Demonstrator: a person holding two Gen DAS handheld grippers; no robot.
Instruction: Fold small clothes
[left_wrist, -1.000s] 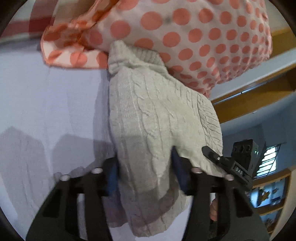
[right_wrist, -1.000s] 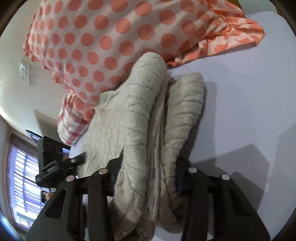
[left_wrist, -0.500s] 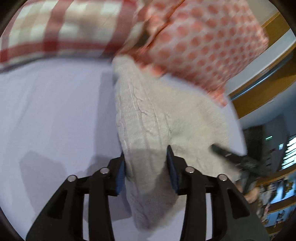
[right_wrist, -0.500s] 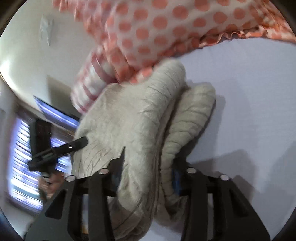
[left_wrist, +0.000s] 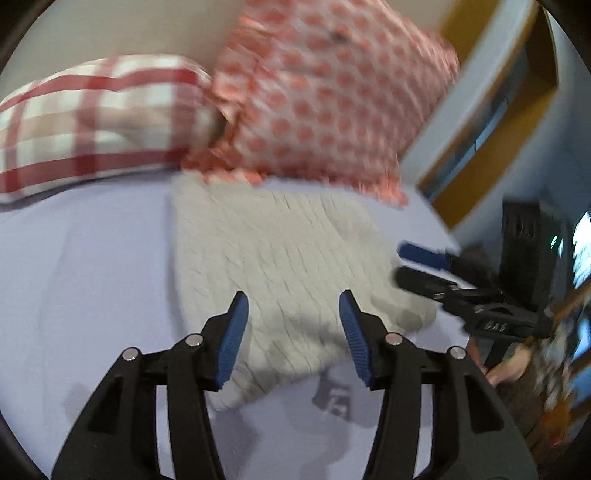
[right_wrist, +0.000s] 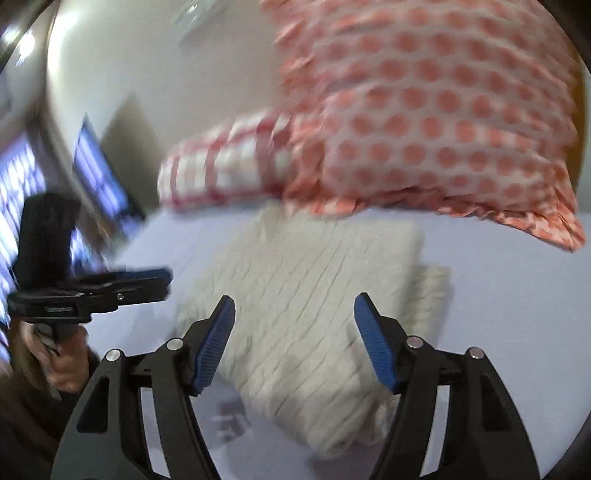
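Bed with a lilac sheet (left_wrist: 92, 258), two pillows along the far edge; frames are motion-blurred.

Left tongs (left_wrist: 291, 332): jaws opening, blue pads clear of the knit, nothing gripped. Right tongs (right_wrist: 293, 339): also opening, wider gap, pads clear, nothing held.

Folded cream knit sweater (left_wrist: 280, 258) lies flat on the sheet, directly ahead of and below both tongs. Its far edge touches or tucks just under the polka-dot pillow (left_wrist: 332, 103); can't tell which. Checked pillow (left_wrist: 92, 114) sits left of that one, apart from the sweater.

Key relation: the folded bundle's long axis runs near-to-far, roughly in line with both tongs' pointing direction. Left tongs sit over its near-left corner, right tongs over the near-right side, where a second layer sticks out along the right edge (right_wrist: 436, 291). Both about equally near.

Judgement: fold looks set down; any next fold would go across the long axis, near edge to far.
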